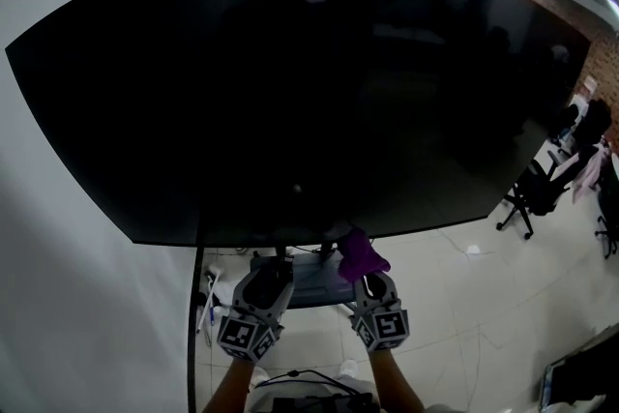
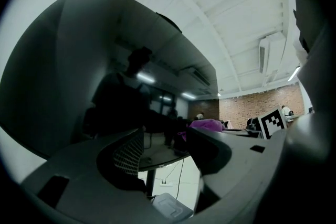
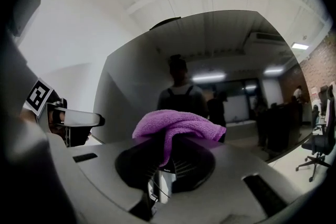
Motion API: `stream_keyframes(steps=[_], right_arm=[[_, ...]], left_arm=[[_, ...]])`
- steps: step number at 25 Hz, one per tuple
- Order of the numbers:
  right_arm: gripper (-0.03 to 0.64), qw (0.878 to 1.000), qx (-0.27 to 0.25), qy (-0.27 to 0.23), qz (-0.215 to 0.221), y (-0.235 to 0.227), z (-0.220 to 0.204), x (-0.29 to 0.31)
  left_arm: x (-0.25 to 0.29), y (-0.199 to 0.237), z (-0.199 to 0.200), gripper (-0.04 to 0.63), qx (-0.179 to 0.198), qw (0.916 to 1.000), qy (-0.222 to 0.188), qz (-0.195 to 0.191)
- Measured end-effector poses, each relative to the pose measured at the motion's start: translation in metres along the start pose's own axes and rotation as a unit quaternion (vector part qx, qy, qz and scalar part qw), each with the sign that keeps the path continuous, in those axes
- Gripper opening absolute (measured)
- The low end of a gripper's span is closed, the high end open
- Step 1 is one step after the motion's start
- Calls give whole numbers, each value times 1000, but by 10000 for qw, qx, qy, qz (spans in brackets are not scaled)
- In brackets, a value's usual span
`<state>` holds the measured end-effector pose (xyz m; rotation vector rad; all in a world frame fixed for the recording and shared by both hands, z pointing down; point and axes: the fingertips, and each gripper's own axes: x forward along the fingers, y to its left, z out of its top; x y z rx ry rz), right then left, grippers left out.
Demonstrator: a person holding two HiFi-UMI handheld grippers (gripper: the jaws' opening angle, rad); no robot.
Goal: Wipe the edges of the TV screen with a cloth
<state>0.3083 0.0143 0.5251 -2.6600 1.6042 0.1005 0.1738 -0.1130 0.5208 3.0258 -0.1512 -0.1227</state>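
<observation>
At six o'clock below the wide black TV screen (image 1: 290, 92), over white floor tiles (image 1: 455, 305), the right gripper (image 1: 365, 274) clamps a purple microfibre cloth (image 1: 361, 254) by the screen's bottom edge. The left gripper (image 1: 274, 276), at seven o'clock, is spread and empty. Only the right gripper view shows the cloth's fold between the jaws.

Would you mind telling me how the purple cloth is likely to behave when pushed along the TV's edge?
The purple cloth looks soft and floppy: it drapes in folds over the right gripper, so it will probably bunch rather than slide stiffly. Its nubby weave likely grips the TV screen lightly.
</observation>
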Motion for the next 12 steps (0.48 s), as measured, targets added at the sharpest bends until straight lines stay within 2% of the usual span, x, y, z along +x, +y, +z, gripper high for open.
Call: stream_keyframes(steps=[4, 12], right_arm=[[38, 9999, 61, -26, -142, -11, 5, -7], [38, 9998, 154, 61, 52, 25, -8, -12]], left_arm=[[-3, -1, -3, 232, -2, 10000, 36, 45], [-17, -1, -14, 232, -13, 9999, 123, -28]])
